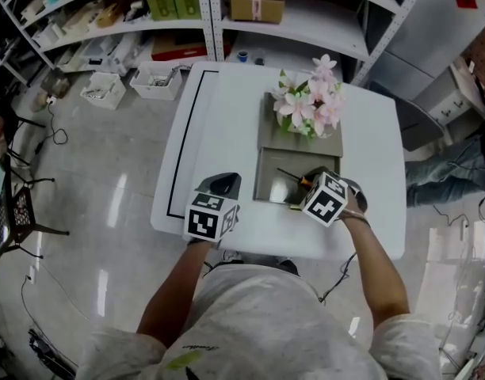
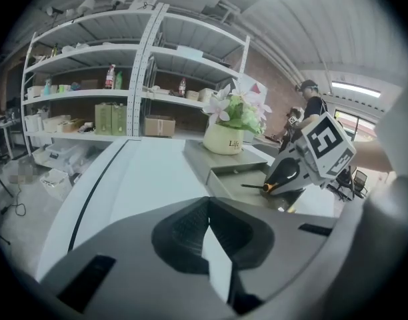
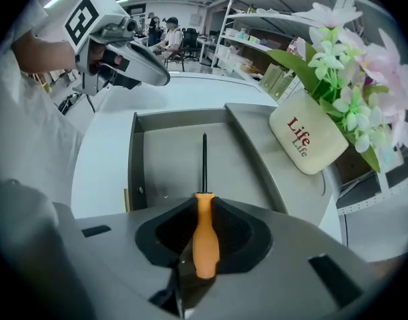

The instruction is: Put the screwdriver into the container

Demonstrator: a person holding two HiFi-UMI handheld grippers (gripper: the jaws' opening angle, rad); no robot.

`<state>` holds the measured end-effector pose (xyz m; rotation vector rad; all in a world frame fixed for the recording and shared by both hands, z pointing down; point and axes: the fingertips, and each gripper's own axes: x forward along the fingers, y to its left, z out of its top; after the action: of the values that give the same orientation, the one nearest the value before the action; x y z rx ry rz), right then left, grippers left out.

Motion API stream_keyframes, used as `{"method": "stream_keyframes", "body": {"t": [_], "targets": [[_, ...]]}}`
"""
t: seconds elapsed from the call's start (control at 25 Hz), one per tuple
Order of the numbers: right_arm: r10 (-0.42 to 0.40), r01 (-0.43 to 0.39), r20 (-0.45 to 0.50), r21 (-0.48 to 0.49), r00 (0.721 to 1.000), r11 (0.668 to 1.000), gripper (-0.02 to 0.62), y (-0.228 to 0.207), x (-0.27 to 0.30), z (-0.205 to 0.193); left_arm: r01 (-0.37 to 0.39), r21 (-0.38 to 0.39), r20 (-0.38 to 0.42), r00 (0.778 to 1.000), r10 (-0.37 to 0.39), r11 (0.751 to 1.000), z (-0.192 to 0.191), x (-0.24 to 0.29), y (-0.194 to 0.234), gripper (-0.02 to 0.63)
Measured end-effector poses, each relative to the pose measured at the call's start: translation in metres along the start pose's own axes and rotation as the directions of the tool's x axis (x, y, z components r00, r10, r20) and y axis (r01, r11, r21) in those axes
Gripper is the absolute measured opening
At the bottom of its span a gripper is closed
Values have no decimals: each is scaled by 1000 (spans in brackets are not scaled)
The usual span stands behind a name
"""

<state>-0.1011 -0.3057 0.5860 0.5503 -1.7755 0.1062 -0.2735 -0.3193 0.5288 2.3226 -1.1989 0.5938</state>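
A screwdriver [image 3: 204, 229] with an orange handle and a thin black shaft sits clamped in my right gripper [image 3: 205, 235], which is shut on the handle. Its shaft points out over the grey container [image 3: 184, 159], a shallow open tray on the white table. In the head view the right gripper [image 1: 318, 187] hovers at the container's [image 1: 268, 182] near right corner, with the screwdriver [image 1: 294, 177] reaching over the tray. My left gripper [image 1: 220, 187] rests shut and holds nothing, over the table left of the container. From the left gripper view, the left gripper [image 2: 209, 235] faces the container [image 2: 247, 179] and the screwdriver [image 2: 261, 187].
A cream flower pot [image 3: 309, 135] with pink and white flowers [image 1: 310, 101] stands on a raised grey platform [image 1: 270, 137] behind the container. The white table [image 1: 227, 117] has a black line along its left side. Shelves [image 1: 147, 10] stand beyond the table. Bins [image 1: 155, 81] lie on the floor.
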Motion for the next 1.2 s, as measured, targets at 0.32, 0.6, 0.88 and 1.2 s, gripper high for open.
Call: {"method": "stream_keyframes", "body": {"t": [0.32,0.6,0.88,1.2], "targets": [[40,-44,-61,-75,997,996,78,7,8,-1,-11,-5,0,1000,11,1000,-2,-3,4,2],[49,-51,-30,-69,998,996,84,7,8,0,-24,-20,1,1000,24,999,-2,-3,-2,2],[37,-39,120,17,992,999,92,-3,-15,7,-57,-24,18,998,58,998,8,-3,-6,2],[-47,-11,323,174,945,985,78,-33,-69,9,-104,-23,61,993,105,994,35,-3,-15,2]]}}
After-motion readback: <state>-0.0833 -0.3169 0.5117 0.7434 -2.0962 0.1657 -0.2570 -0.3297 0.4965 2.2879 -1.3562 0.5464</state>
